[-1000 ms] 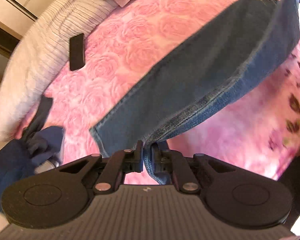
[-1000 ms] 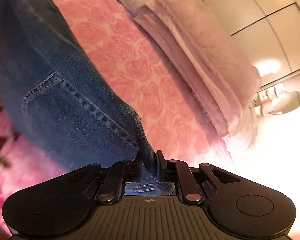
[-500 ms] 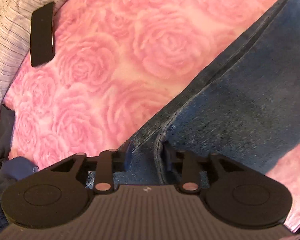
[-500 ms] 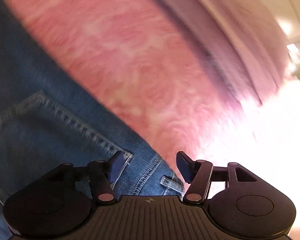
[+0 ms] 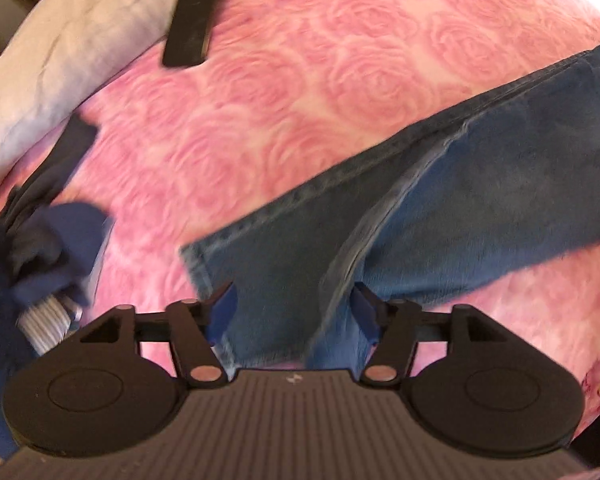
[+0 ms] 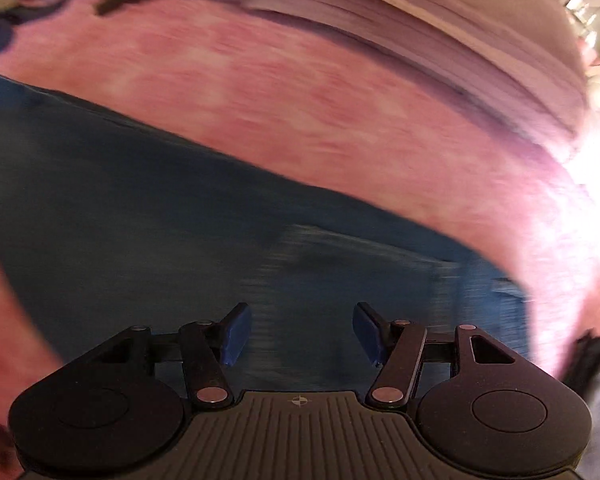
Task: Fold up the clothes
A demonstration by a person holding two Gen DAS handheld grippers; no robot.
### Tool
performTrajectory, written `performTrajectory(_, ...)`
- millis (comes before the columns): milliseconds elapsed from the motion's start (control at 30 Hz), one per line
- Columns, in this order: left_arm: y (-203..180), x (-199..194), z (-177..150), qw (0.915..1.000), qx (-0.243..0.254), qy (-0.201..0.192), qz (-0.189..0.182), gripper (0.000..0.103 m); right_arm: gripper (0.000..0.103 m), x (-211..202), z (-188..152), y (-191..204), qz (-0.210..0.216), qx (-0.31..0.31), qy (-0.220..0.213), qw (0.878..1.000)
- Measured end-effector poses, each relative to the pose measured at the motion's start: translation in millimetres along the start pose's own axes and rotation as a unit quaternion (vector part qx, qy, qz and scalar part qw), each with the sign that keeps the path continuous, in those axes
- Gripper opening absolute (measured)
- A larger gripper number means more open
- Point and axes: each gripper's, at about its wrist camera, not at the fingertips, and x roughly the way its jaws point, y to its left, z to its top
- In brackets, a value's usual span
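Now both the left gripper (image 5: 294, 312) and right gripper (image 6: 300, 332) gape wide, empty, over jeans (image 5: 440, 208) apparently lying flat on the pink bedspread (image 5: 300, 80).

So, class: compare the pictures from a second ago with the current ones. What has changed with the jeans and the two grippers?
Both grippers let go: the left gripper and right gripper, shut on the lifted jeans a second ago, now stand open, and the jeans lie flat on the pink rose bedspread. The black remote and the dark blue clothes stayed put.
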Motion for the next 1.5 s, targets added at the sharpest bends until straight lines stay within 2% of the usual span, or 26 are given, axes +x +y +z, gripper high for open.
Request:
performTrajectory(67, -1, -5, -18, 1.0, 0.001, -0.003, 0.004, 0.063, 0.06, -10, 0, 30, 0.029, 0.002, -0.007, 1.0)
performTrajectory(167, -10, -1, -42, 0.9994, 0.034, -0.004, 0.01, 0.065, 0.06, -20, 7, 75, 0.065, 0.0, -0.013, 0.998)
performTrajectory(267, -8, 19, -58, 0.9977, 0.068, -0.003, 0.004, 0.063, 0.06, -20, 24, 113, 0.078, -0.01, -0.019, 0.997)
performTrajectory(367, 15, 36, -58, 0.9949, 0.083, -0.001, -0.059, 0.019, 0.06, -21, 41, 141, 0.059, -0.012, -0.025, 0.998)
performTrajectory(400, 26, 41, -56, 0.9929, 0.089, 0.0, -0.08, 0.017, 0.06, -21, 47, 149, 0.049, -0.01, -0.027, 0.998)
performTrajectory(467, 57, 45, -42, 0.99, 0.1, -0.007, -0.099, 0.019, 0.06, -24, 58, 162, 0.022, -0.001, -0.026, 0.999)
performTrajectory(533, 91, 49, -27, 0.9882, 0.106, -0.017, -0.109, 0.031, 0.06, -27, 68, 176, -0.002, 0.018, -0.021, 1.0)
performTrajectory(567, 108, 53, -19, 0.9901, 0.099, -0.026, -0.097, 0.041, 0.06, -29, 73, 183, -0.01, 0.028, -0.018, 0.999)
performTrajectory(667, 144, 60, -6, 0.992, 0.099, -0.05, -0.061, 0.041, 0.06, -25, 88, 211, -0.018, 0.034, -0.011, 0.999)
performTrajectory(767, 151, 58, -22, 0.9882, 0.121, -0.076, -0.057, 0.045, 0.06, -25, 101, 242, -0.013, 0.028, -0.011, 0.999)
performTrajectory(867, 130, 57, -57, 0.975, 0.184, -0.112, -0.054, 0.046, 0.06, -17, 110, 269, 0.003, 0.014, -0.011, 1.0)
performTrajectory(900, 116, 57, -71, 0.9667, 0.217, -0.121, -0.06, 0.046, 0.06, -11, 111, 276, 0.008, 0.011, -0.007, 1.0)
performTrajectory(933, 101, 57, -85, 0.957, 0.251, -0.129, -0.066, 0.046, 0.06, -5, 112, 283, 0.012, 0.008, -0.003, 1.0)
performTrajectory(1000, 68, 63, -112, 0.9311, 0.329, -0.143, -0.067, 0.046, 0.06, 4, 112, 293, 0.017, 0.004, 0.003, 1.0)
performTrajectory(1033, 53, 68, -124, 0.9175, 0.365, -0.149, -0.054, 0.046, 0.06, 9, 111, 297, 0.017, 0.002, 0.008, 1.0)
performTrajectory(1133, 28, 88, -143, 0.8885, 0.433, -0.153, -0.012, 0.046, 0.06, 17, 108, 302, 0.014, 0.002, 0.019, 1.0)
performTrajectory(1167, 22, 95, -146, 0.8795, 0.451, -0.152, 0.004, 0.042, 0.06, 19, 106, 304, 0.012, 0.002, 0.022, 1.0)
performTrajectory(1200, 21, 99, -148, 0.8723, 0.466, -0.148, 0.016, 0.023, 0.06, 20, 105, 303, 0.009, -0.001, 0.025, 1.0)
performTrajectory(1233, 25, 97, -146, 0.8741, 0.463, -0.146, 0.004, 0.013, 0.06, 20, 103, 303, 0.006, -0.003, 0.027, 1.0)
performTrajectory(1267, 32, 91, -141, 0.8821, 0.449, -0.143, -0.012, 0.011, 0.06, 20, 102, 301, 0.002, -0.003, 0.03, 1.0)
performTrajectory(1400, 75, 56, -128, 0.9069, 0.384, -0.172, -0.026, 0.01, 0.06, 13, 100, 289, -0.018, 0.007, 0.027, 0.999)
performTrajectory(1500, 81, 66, -126, 0.917, 0.366, -0.153, -0.037, 0.009, 0.06, 11, 99, 281, -0.029, 0.017, 0.027, 0.999)
